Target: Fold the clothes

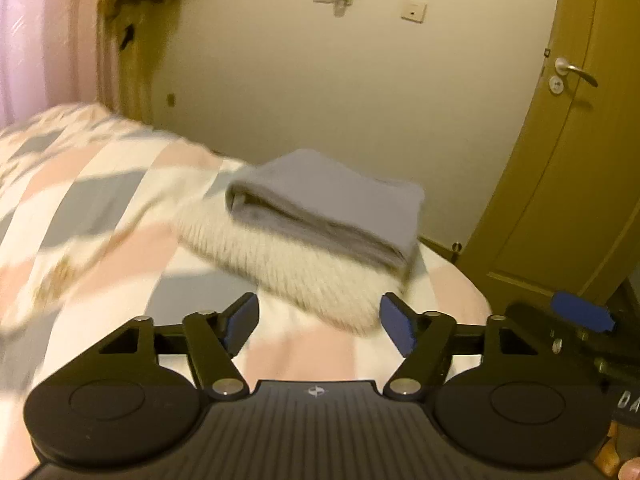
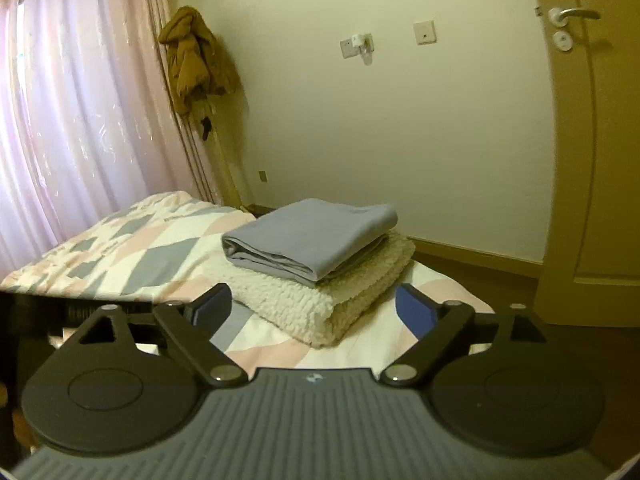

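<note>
A folded grey garment (image 2: 308, 236) lies on top of a folded cream fleece garment (image 2: 316, 300) on the patterned bed cover (image 2: 132, 256). The stack also shows, blurred, in the left wrist view: grey garment (image 1: 332, 200), fleece garment (image 1: 288, 272). My left gripper (image 1: 318, 324) is open and empty, just short of the stack's near edge. My right gripper (image 2: 314, 308) is open and empty, its fingers either side of the stack's near corner, above the cover. Part of the right gripper's blue pad (image 1: 582, 312) shows at the right of the left wrist view.
The bed cover (image 1: 92, 208) stretches left toward pink curtains (image 2: 68, 120). A brown coat (image 2: 196, 56) hangs by the curtains. A cream wall stands behind the bed, and a door (image 2: 592, 160) stands at the right. Dark floor lies beyond the bed's right edge.
</note>
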A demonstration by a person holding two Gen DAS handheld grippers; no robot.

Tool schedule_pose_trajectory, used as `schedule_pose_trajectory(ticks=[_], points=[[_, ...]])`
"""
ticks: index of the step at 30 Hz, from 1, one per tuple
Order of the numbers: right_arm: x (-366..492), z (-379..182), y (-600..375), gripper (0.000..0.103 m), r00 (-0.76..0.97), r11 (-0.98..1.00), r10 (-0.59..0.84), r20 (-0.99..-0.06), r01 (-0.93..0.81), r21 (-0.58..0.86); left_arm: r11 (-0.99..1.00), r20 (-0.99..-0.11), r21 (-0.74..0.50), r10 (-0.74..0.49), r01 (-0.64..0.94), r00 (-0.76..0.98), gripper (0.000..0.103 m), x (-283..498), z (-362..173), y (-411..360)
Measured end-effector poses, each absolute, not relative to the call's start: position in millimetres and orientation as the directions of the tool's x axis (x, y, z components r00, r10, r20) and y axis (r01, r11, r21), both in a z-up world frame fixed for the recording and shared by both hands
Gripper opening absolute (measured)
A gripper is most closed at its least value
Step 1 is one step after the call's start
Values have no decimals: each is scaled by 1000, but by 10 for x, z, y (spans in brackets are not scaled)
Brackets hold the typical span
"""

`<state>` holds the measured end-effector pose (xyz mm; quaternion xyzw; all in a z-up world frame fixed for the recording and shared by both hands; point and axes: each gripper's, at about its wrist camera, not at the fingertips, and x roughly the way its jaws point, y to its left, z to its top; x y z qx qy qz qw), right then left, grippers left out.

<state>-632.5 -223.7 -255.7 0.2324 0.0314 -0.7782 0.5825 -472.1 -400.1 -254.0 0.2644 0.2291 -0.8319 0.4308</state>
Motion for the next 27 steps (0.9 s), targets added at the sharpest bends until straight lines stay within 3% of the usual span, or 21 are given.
schedule_pose_trajectory(ticks=[9, 17, 27], points=[[-5944, -2351, -1515, 100, -229, -355, -873, -431, 904, 238, -502, -636, -147, -612, 852, -470, 98, -4286, -2260, -2968], [-5652, -2265, -1100, 102, -240, -362, -870, -431, 904, 226, -481, -623, -119, -645, 869, -442, 101, -3918, -2132, -2462], [-5471, -2167, -947, 102, -275, -383, -859, -431, 905, 184, -357, -553, 68, -791, 932, -263, 103, -3717, -2077, -2171]])
